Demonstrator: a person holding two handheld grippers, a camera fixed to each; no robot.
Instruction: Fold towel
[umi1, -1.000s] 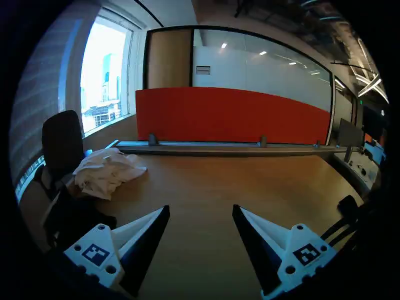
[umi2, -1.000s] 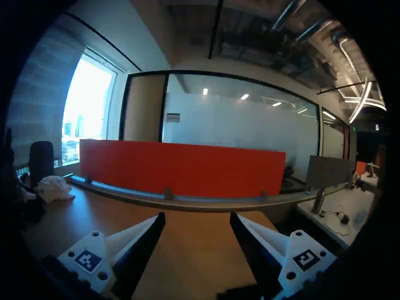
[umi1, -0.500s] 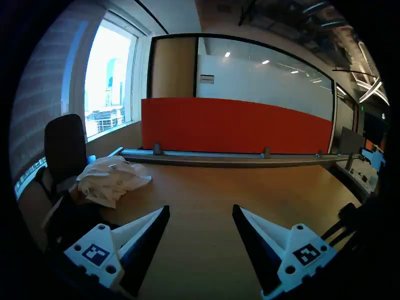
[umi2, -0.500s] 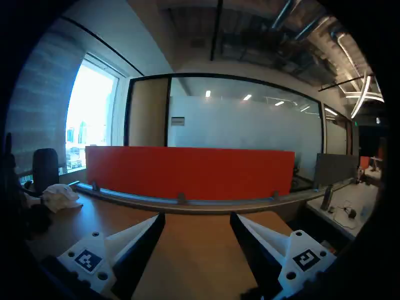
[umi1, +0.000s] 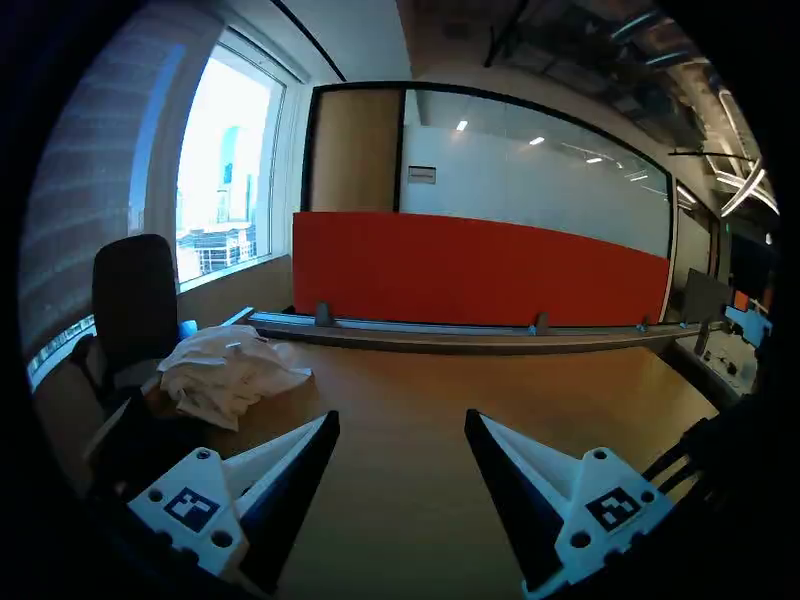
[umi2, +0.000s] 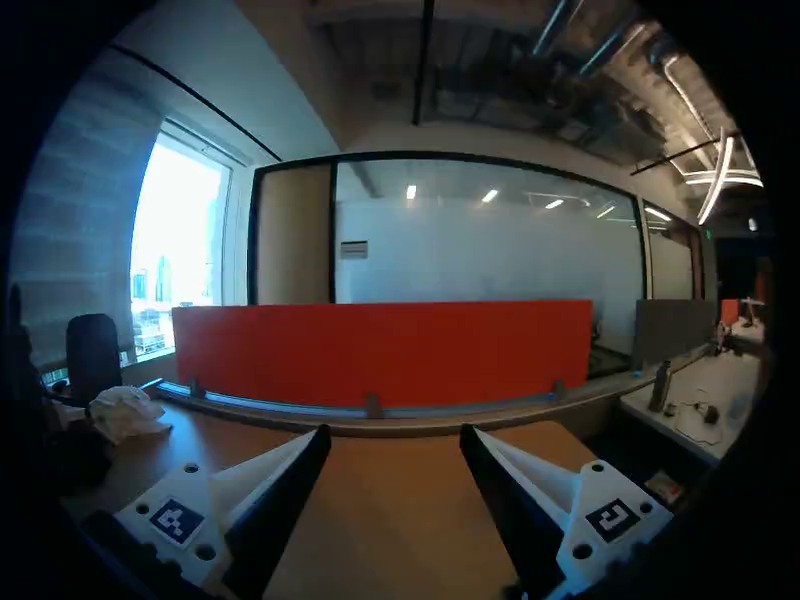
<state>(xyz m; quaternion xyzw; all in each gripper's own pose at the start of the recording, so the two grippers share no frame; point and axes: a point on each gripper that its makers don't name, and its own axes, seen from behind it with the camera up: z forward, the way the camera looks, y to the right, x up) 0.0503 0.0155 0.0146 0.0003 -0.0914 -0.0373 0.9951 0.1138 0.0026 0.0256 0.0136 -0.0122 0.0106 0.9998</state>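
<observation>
Towel: pale, crumpled in a loose heap at the far left end of the wooden desk, just beside the black office chair. I see it ahead and to the left of my left gripper, apart from both fingers. In the right gripper view the same heap sits small at the left edge, well apart from the right gripper. Desk top runs bare and brown under both tools. Behind it, a long red partition stands on a grey rail along the desk's back edge. Beyond that, a glass wall with ceiling lights reflected in it. Bright window on the left, buildings outside. A second, lighter desk off to the right in the right gripper view, with small items I cannot make out. Left gripper: fingers spread wide, nothing between them, hovering over bare wood. Right gripper: likewise released, fingers parted and holding nothing, aimed toward the partition. Each finger carries a square black-and-white marker near its base.
</observation>
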